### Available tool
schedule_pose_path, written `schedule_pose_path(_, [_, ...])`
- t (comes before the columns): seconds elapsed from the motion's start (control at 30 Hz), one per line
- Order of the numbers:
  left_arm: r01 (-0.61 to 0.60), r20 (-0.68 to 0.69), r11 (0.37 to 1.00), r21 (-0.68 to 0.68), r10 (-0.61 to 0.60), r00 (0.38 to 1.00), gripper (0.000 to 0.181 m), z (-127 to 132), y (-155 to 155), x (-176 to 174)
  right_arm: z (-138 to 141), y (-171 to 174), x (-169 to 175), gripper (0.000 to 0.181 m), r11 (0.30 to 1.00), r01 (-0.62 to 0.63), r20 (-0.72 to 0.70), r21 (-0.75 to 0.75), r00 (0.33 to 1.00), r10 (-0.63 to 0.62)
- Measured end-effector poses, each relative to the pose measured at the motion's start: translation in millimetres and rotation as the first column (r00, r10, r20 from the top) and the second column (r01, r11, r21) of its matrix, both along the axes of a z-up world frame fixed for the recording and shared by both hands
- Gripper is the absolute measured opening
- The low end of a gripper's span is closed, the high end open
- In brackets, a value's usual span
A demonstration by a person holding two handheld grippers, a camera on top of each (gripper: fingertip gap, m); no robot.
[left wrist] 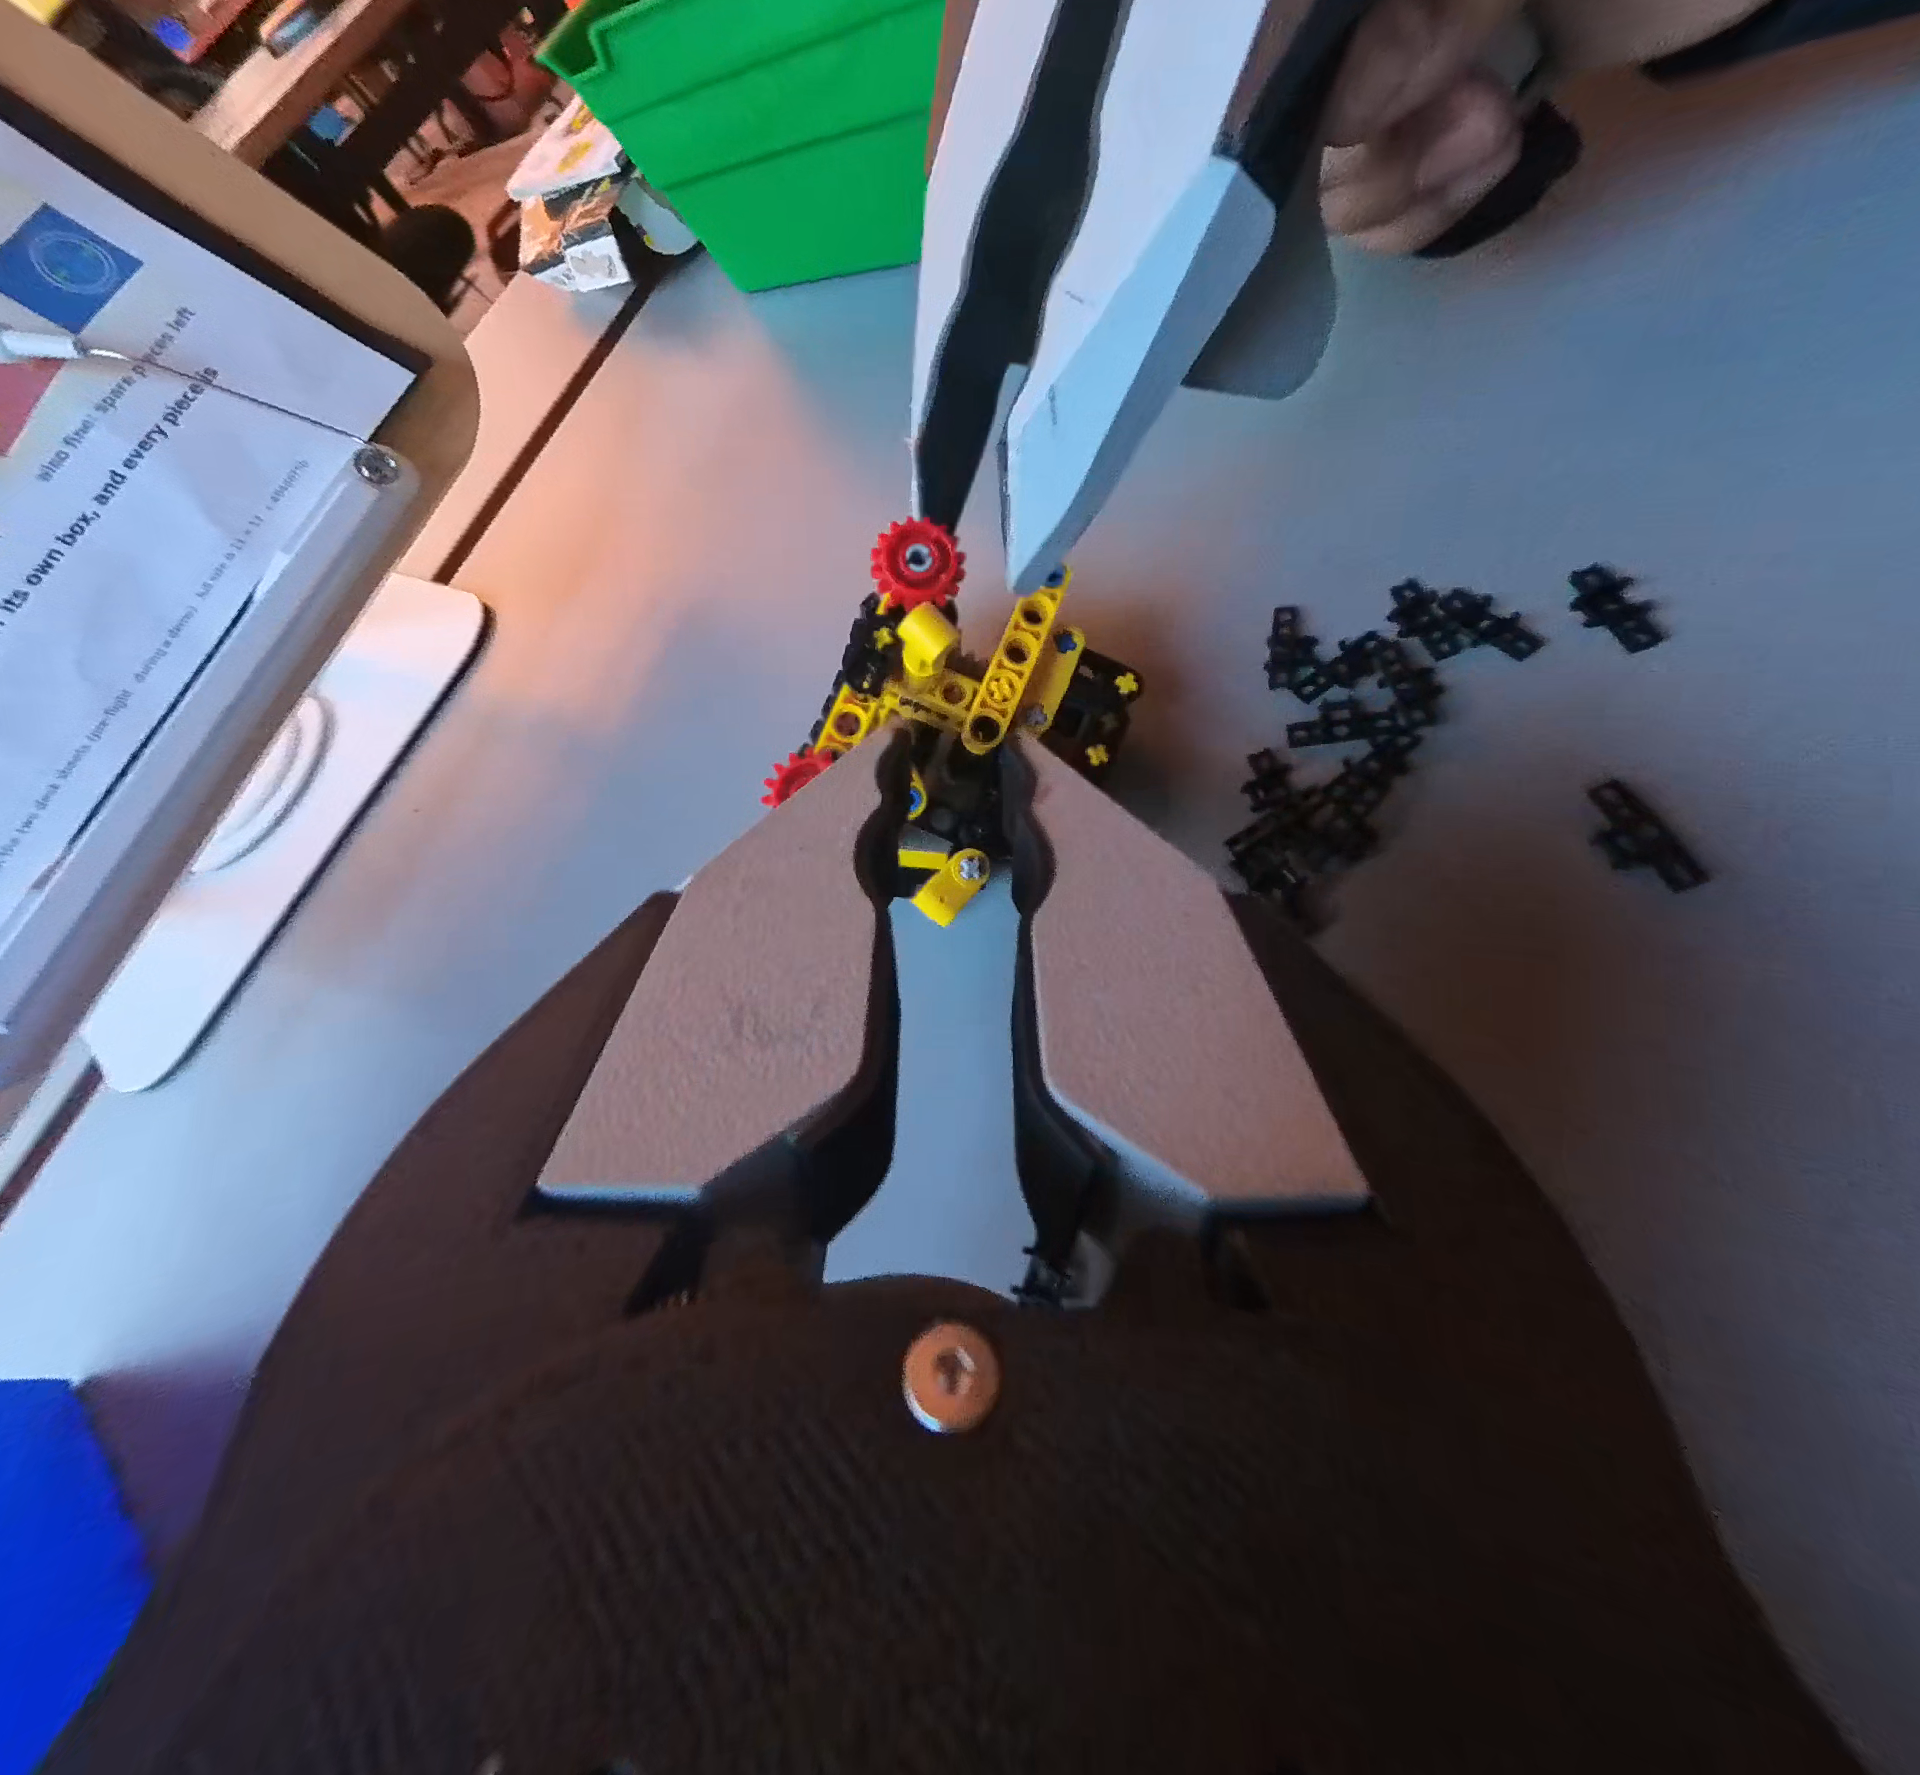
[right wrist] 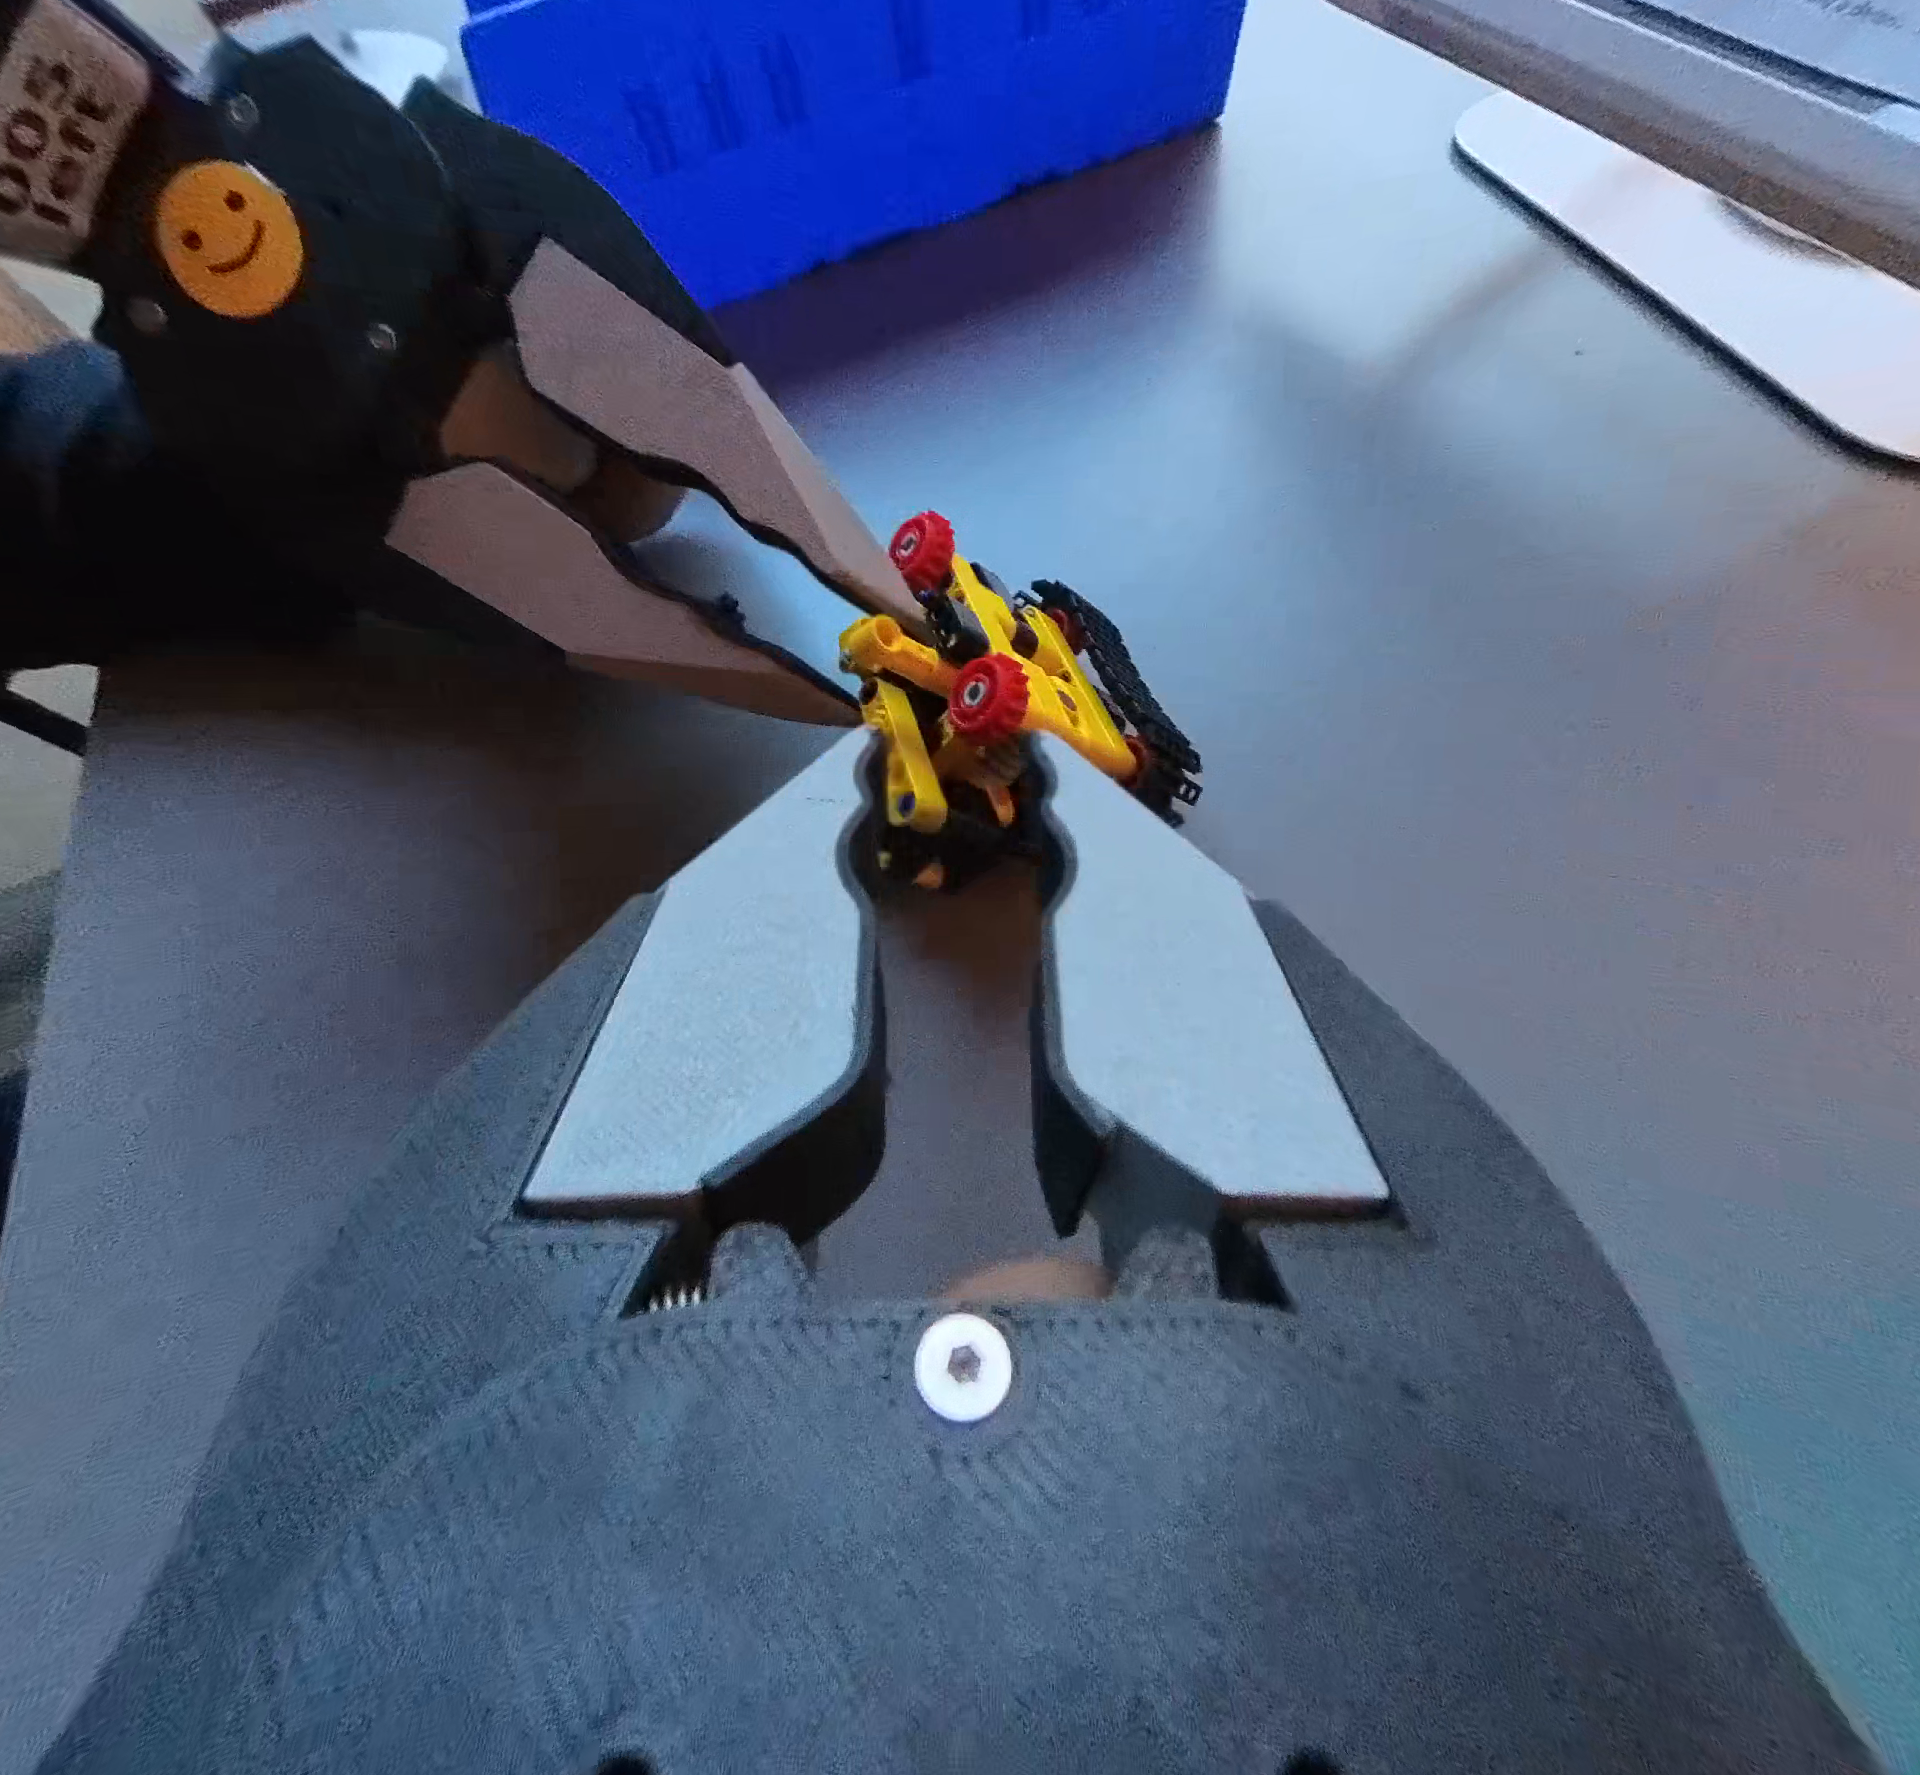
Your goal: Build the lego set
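On a grey table beside a green bin and blue box, the left gripper and right gripper both pinch a yellow lego model from opposite sides; loose black track links lie nearby

Yellow-and-black model with red gears; black links; green bin; blue box; orange smiley on black gripper
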State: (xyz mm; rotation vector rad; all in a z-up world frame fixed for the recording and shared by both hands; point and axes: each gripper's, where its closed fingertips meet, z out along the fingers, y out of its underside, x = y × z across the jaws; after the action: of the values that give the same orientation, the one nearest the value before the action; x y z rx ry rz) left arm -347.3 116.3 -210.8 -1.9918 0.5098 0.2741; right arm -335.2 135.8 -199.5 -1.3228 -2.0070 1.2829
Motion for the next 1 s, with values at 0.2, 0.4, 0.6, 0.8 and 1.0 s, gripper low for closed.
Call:
schedule_pose_path(0.2, [0.091, 0.007, 0.965, 0.245, -0.095, 0.995, 0.014, 49, -1, 20, 1, -12, 3, 0.012, 0.992, -0.045, 0.013, -0.120, 0.999, 0.047])
schedule_pose_path(0.4, [0.053, 0.025, 0.991, 0.120, -0.057, 0.998, 0.023, 30, 9, 0, 3, -5, -1, 0.015, 0.984, -0.006, 0.032, -0.175, 0.999, 0.012])
schedule_pose_path(0.6, [0.080, 0.089, 0.996, 0.036, -0.083, 0.993, 0.020, 12, 17, 8, 10, 3, -2, 0.014, 0.985, 0.013, 0.016, -0.171, 1.000, -0.011])
schedule_pose_path(0.8, [0.063, 0.069, 0.997, 0.049, -0.067, 0.995, 0.019, 12, 18, 7, 0, 1, -2, 0.012, 0.981, 0.009, 0.065, -0.192, 0.998, 0.003])
schedule_pose_path(1.0, [0.059, 0.054, 0.997, 0.049, -0.061, 0.997, 0.019, 12, 19, 10, 6, 0, -7, 0.008, 0.924, 0.032, 0.081, -0.381, 0.997, -0.001])
